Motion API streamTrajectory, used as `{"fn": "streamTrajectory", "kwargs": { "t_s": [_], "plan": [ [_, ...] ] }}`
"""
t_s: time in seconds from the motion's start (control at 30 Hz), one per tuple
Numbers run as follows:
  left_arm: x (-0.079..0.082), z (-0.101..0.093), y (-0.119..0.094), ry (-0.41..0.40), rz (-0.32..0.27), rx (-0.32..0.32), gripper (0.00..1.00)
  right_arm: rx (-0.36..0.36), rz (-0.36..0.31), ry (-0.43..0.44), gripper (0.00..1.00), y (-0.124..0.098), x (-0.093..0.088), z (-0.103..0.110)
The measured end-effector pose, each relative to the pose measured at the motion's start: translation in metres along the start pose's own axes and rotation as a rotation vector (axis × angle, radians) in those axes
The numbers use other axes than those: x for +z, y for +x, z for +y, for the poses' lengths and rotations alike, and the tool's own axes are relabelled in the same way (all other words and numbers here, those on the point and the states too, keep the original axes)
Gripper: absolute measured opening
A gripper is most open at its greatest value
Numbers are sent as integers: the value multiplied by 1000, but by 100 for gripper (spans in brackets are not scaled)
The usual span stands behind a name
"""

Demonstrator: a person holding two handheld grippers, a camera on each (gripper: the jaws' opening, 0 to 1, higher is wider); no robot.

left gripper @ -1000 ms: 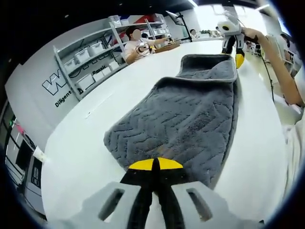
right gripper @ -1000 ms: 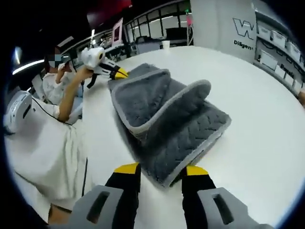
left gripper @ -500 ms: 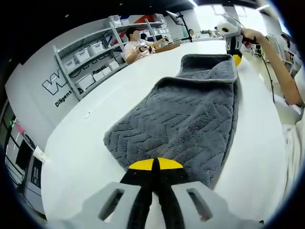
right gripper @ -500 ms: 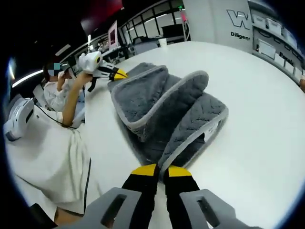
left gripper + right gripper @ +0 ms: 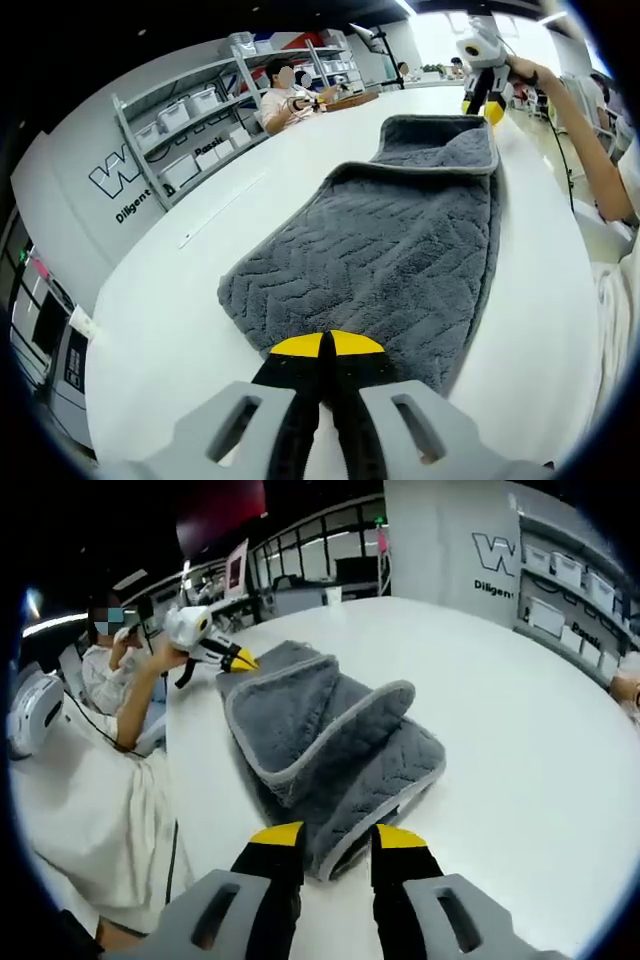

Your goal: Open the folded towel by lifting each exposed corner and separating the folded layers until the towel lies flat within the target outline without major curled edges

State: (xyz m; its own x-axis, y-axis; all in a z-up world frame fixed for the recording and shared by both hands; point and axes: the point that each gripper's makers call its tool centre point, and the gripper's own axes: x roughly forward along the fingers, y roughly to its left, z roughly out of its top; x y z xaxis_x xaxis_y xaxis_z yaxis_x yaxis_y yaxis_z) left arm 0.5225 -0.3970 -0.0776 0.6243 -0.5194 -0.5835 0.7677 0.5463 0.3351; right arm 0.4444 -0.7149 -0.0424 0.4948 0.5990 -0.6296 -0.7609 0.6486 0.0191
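Grey plush towel (image 5: 400, 230) lay on the white round table (image 5: 180, 300), long axis running straight between the two grippers. Left gripper (image 5: 327, 345) was clamped on the near short edge, yellow tips pressed together with pile bunched at them. Seen from there, the right gripper (image 5: 480, 95) sat at the far end, just past the folded-back flap. In the right gripper view the right gripper (image 5: 338, 837) had jaws parted, astride the fold's rounded end, tips just beside the cloth, not pinching it; the upper layer curled over the lower like a loose roll. Towel lay directly ahead of the right jaws, so that hand was nearer the remaining fold. Likely next: catch the top layer's pale trimmed edge and peel it away from the left end. Target outline not discernible. Shelving (image 5: 190, 120) against the wall carried pale bins, contents unreadable.
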Motion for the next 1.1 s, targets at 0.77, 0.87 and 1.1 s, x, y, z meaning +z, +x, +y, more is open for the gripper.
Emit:
{"fn": "streamTrajectory", "kwargs": {
  "t_s": [0.77, 0.87, 1.1],
  "plan": [
    [2, 2, 3, 11, 7, 3, 0, 31, -139, -276, 27, 19, 80, 50],
    [2, 5, 5, 4, 4, 2, 0, 23, -149, -284, 27, 17, 83, 50],
    [0, 4, 4, -11, -1, 0, 0, 3, -154, -299, 25, 16, 87, 51]
  ]
}}
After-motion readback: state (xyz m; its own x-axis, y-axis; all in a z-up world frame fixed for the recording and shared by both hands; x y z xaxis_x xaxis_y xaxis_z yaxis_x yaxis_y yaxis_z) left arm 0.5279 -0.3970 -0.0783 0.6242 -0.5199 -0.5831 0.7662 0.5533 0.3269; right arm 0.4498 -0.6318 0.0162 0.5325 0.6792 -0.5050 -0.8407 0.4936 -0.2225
